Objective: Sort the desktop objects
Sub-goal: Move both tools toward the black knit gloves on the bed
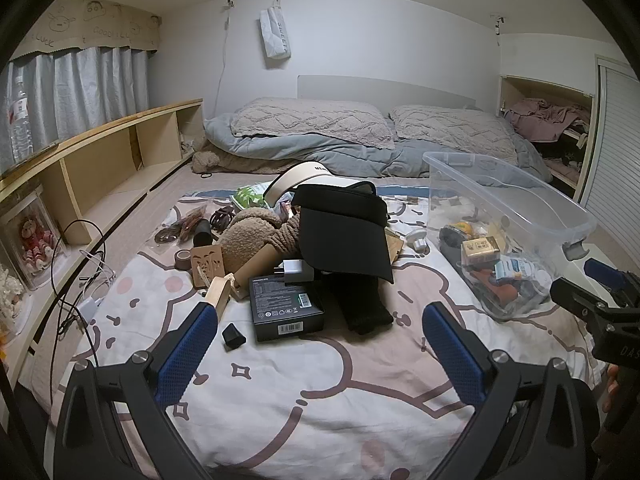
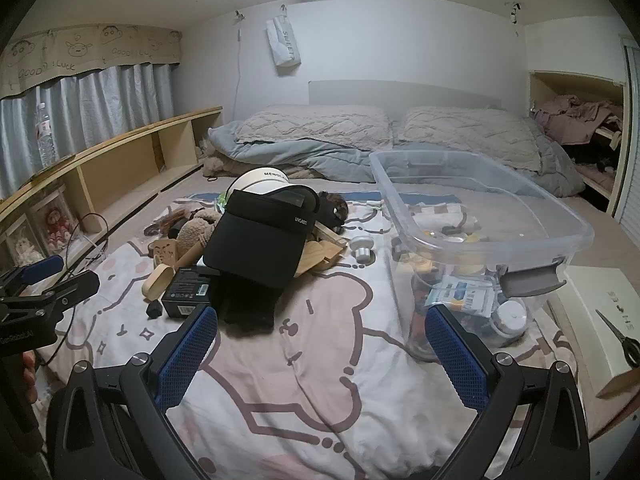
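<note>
Both claws gape wide and hold nothing: the left claw (image 1: 320, 328) low in its frame over the bedspread (image 1: 304, 396), the right claw (image 2: 322, 330) likewise. At mid-frame in the left view lies the clutter: a black visor (image 1: 344, 240) on top, a black box (image 1: 286, 306) just before it, and a plush toy (image 1: 250, 232) to its left. A clear bin (image 1: 520, 208), partly filled, sits on the bed at right.
</note>
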{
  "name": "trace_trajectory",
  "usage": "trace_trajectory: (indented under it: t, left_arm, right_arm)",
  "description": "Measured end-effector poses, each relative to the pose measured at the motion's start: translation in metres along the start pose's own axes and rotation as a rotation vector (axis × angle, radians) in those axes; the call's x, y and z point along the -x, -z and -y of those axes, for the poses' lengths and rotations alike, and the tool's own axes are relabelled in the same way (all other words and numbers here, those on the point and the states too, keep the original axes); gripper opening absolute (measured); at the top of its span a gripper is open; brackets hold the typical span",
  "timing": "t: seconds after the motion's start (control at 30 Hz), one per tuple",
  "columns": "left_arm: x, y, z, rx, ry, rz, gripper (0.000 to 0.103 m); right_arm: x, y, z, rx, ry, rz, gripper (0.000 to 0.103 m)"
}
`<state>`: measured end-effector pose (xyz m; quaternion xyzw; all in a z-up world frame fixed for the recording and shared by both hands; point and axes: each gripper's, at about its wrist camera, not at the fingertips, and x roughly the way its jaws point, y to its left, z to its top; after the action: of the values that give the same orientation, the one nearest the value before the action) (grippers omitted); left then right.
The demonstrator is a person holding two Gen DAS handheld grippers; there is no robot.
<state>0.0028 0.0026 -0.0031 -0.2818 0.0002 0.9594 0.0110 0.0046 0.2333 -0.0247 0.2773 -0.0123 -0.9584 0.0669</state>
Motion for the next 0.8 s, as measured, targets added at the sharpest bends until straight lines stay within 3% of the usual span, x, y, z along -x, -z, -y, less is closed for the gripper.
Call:
trace_trajectory:
  t: [0.43,0.8]
  left_arm:
    - [-0.021,0.007,-0.002,0.019,-0.001,-0.037,0.103]
    - [-0.073,0.03,-0.015,0.09,-0.031,-0.157,0.103]
  right_arm:
    - [-0.017,0.002,-0.001,0.002,-0.021,-0.044,0.103]
    - [-0.055,0.017,-0.007,0.006,-0.042,-0.126,0.103]
